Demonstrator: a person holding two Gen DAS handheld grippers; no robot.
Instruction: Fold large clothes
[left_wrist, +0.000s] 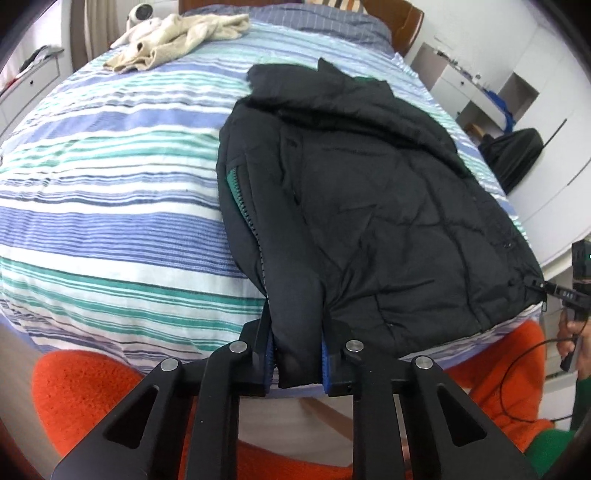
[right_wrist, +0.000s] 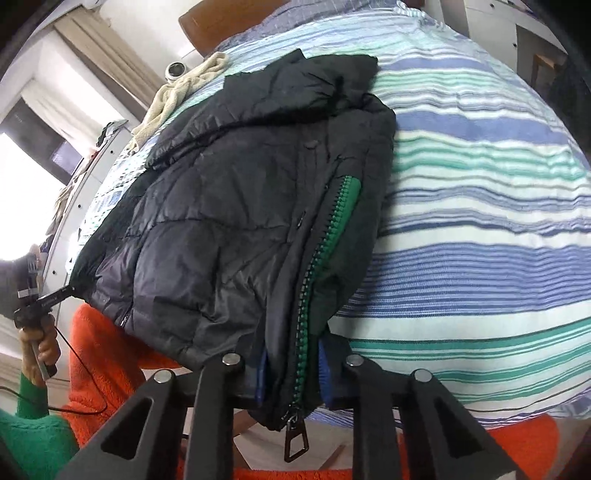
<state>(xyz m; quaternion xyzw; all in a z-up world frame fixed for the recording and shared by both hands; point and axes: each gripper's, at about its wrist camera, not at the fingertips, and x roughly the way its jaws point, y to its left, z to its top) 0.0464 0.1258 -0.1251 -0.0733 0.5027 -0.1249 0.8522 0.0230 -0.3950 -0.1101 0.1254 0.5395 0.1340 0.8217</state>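
Closest to my lens, my left hand-held gripper (left_wrist: 297, 360) is clamped on one bottom corner of the black puffer jacket (left_wrist: 362, 206). My right hand-held gripper (right_wrist: 291, 373) is clamped on the other corner, at the green-edged zipper (right_wrist: 317, 266) with its pull (right_wrist: 295, 439) dangling. The jacket lies folded on the striped bed (left_wrist: 110, 192), near its front edge. A cream garment (left_wrist: 177, 35) sits bunched well beyond, by the pillow (left_wrist: 314, 24); white shelves (left_wrist: 484, 92) stand beside the bed.
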